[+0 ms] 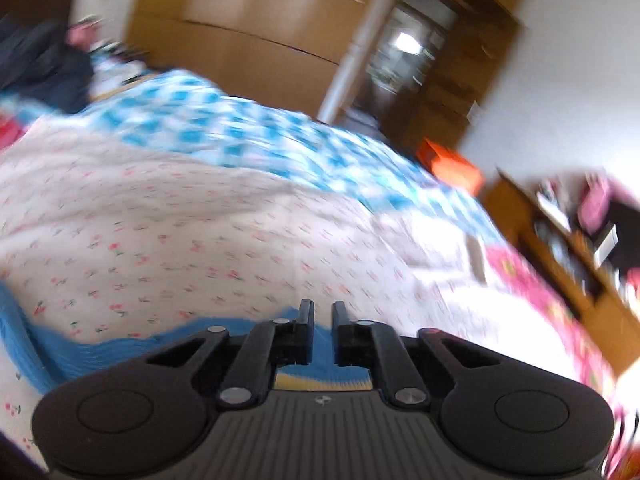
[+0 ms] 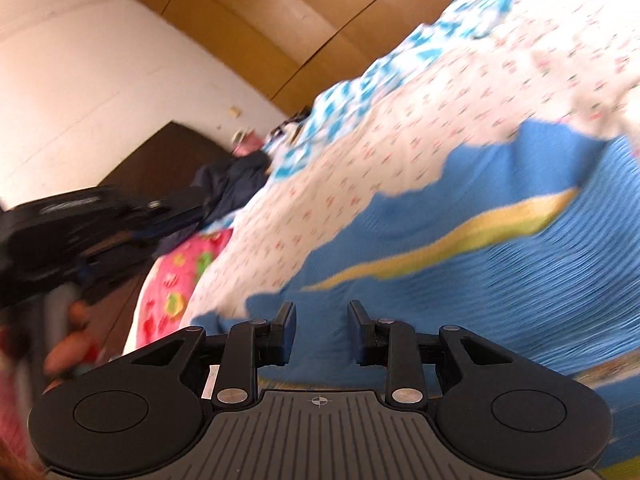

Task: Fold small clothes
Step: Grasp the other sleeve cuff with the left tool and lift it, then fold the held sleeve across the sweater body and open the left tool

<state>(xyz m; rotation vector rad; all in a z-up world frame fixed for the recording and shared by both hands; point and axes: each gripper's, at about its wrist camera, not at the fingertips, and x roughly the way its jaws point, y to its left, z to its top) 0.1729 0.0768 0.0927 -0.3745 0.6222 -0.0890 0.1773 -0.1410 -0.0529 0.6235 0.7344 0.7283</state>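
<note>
A blue knitted garment with a yellow stripe (image 2: 480, 264) lies on a white cherry-print sheet (image 1: 180, 240) on the bed. My left gripper (image 1: 322, 312) is nearly closed, with a narrow gap between the fingers and blue knit (image 1: 120, 348) under and between them; whether it pinches the cloth is unclear. My right gripper (image 2: 322, 314) is open and empty, just over the garment's near edge. The left gripper (image 2: 72, 224) and the hand holding it also show at the left of the right wrist view. Both views are motion-blurred.
A blue-and-white checked quilt (image 1: 240, 132) covers the far bed. A pink patterned cloth (image 2: 176, 280) lies at the bed edge, dark clothing (image 1: 44, 64) at the head. A wooden wardrobe (image 1: 248, 24) stands behind, a wooden bedside unit (image 1: 560, 264) to the right.
</note>
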